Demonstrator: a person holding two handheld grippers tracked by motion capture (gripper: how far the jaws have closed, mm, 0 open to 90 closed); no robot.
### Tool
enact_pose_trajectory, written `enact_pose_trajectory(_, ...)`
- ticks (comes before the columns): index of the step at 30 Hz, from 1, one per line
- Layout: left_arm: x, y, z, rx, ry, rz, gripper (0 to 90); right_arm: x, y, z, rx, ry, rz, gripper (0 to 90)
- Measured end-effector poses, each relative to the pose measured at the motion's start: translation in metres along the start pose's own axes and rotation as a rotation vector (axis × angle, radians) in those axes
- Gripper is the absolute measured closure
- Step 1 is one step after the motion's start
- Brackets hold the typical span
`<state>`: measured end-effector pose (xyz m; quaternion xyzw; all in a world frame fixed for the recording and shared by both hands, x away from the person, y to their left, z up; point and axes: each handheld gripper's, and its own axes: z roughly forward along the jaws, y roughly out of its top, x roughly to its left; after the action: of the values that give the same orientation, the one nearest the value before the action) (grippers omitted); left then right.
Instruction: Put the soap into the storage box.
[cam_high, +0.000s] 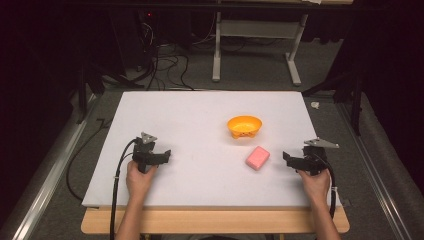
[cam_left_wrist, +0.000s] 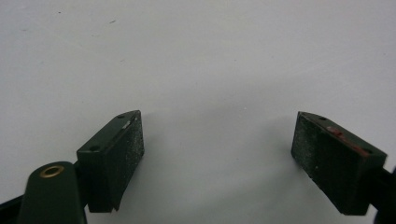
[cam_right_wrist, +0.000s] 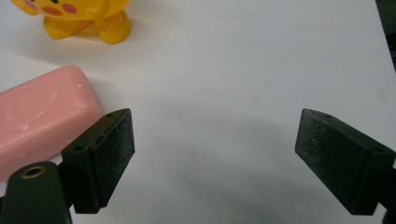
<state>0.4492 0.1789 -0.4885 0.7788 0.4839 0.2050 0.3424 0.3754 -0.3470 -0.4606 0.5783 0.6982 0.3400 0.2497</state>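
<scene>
A white board (cam_high: 200, 125) covers most of the wooden desk (cam_high: 215, 220), whose bare edge shows along the near side. On the board, right of centre, stands a small orange-yellow bowl (cam_high: 244, 126) on stubby feet. In the right gripper view the bowl (cam_right_wrist: 79, 18) shows a glossy yellow underside with pink round spots like a cartoon face, and rounded legs resting on the white surface.

Just in front of the bowl and slightly to its right lies a pink bar of soap (cam_high: 258, 157), a rounded rectangle set at an angle, apart from the bowl. Close up, the soap (cam_right_wrist: 42, 116) looks matte, with soft corners and faint pale scuffs on its top face.

The left tool (cam_high: 166, 156) sits low over the board's left part, held in the person's left hand (cam_high: 138, 177); its jaws stand wide apart over bare white surface, nothing between them (cam_left_wrist: 217, 149). The right tool (cam_high: 288, 157) is held by the right hand (cam_high: 315, 181) near the board's right edge, pointing toward the soap. Its jaws are likewise spread wide and empty (cam_right_wrist: 215, 154), the soap lying just beside the outer face of its left jaw.
</scene>
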Motion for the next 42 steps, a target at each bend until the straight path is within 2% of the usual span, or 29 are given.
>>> enact_pose_trajectory(11, 0.0, 0.0, 0.0, 0.0, 0.0, 0.0, 17.4, 0.009, -0.005, -0.015, -0.04, 0.088, -0.025, 11.8)
enact_pose_trajectory(23, 0.0, 0.0, 0.0, 0.001, 0.0, 0.001, 17.4, 0.026, -0.007, -0.024, -0.054, 0.133, -0.08, 11.7)
enact_pose_trajectory(24, 0.0, 0.0, 0.0, 0.002, 0.0, 0.002, 17.4, 0.029, -0.006, -0.024, -0.06, 0.142, -0.096, 11.7)
enact_pose_trajectory(31, 0.0, 0.0, 0.0, 0.002, -0.001, 0.002, 17.4, 0.043, -0.005, -0.031, -0.097, 0.172, -0.119, 11.6)
enact_pose_trajectory(42, 0.0, 0.0, 0.0, 0.002, 0.0, 0.002, 17.4, 0.056, -0.001, -0.029, -0.096, 0.213, -0.154, 11.5)
